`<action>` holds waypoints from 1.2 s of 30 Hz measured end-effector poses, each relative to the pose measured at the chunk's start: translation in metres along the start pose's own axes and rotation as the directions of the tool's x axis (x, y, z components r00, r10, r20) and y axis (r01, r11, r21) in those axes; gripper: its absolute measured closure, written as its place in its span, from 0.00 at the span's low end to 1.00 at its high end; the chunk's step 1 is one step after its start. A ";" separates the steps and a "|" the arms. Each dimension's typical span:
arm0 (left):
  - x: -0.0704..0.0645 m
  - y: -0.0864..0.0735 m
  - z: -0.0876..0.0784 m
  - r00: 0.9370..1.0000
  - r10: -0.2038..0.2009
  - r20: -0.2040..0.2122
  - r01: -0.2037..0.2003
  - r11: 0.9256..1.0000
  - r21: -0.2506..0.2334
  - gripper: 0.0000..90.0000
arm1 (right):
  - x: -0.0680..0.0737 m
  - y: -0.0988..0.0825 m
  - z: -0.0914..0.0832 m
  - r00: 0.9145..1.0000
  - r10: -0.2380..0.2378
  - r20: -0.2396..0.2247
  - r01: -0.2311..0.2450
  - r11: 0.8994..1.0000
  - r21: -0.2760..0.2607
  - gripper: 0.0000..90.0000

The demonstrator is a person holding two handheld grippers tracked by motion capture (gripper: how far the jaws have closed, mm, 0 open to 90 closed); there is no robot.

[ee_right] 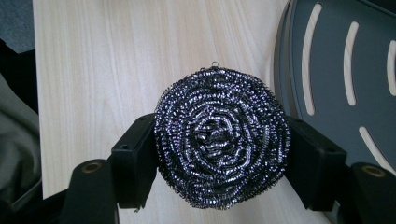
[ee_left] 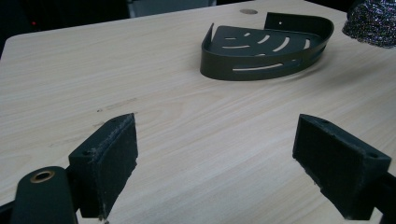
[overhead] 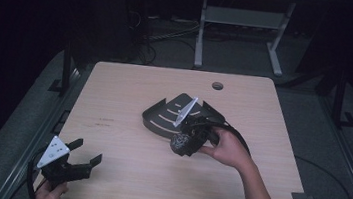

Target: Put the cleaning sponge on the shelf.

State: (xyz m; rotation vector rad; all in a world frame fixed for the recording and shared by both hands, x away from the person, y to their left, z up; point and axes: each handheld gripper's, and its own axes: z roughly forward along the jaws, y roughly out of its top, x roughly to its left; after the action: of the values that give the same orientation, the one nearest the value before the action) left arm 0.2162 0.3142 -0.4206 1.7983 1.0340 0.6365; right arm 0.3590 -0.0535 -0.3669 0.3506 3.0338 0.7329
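A round steel-wool scourer (ee_right: 219,137) sits between the two black jaws of my right gripper (ee_right: 219,154), which is shut on it and holds it above the table. From the high view the scourer (overhead: 181,144) hangs just off the near edge of a black slotted corner shelf (overhead: 162,115). That shelf (ee_right: 345,70) fills the right side of the right gripper view. My left gripper (overhead: 87,152) rests near the table's front left corner, its jaws wide open with nothing between them. Its own view looks across bare wood to the shelf (ee_left: 266,46) and the scourer (ee_left: 371,25) at the far right.
The light wood table (overhead: 130,89) has a round cable hole (overhead: 217,86) near its far edge. A desk frame and cables (overhead: 242,31) stand on the dark floor beyond. A person's forearm (overhead: 259,194) comes in from the bottom right.
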 end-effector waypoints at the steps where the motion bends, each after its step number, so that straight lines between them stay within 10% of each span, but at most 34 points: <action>1: -0.001 0.001 0.000 1.000 0.010 0.004 -0.010 1.000 -0.003 0.15 | -0.002 0.002 0.001 1.000 0.002 0.006 -0.002 1.000 0.011 0.36; 36: -0.001 0.001 0.002 1.000 0.021 0.003 -0.021 1.000 0.007 0.15 | -0.041 0.038 0.001 1.000 0.007 -0.010 -0.007 0.999 0.033 0.36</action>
State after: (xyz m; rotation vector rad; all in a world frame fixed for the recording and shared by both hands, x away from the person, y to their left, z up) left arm 0.2172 0.3122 -0.4206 1.8183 1.0177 0.6438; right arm 0.4073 -0.0286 -0.3530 0.3590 3.0586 0.6872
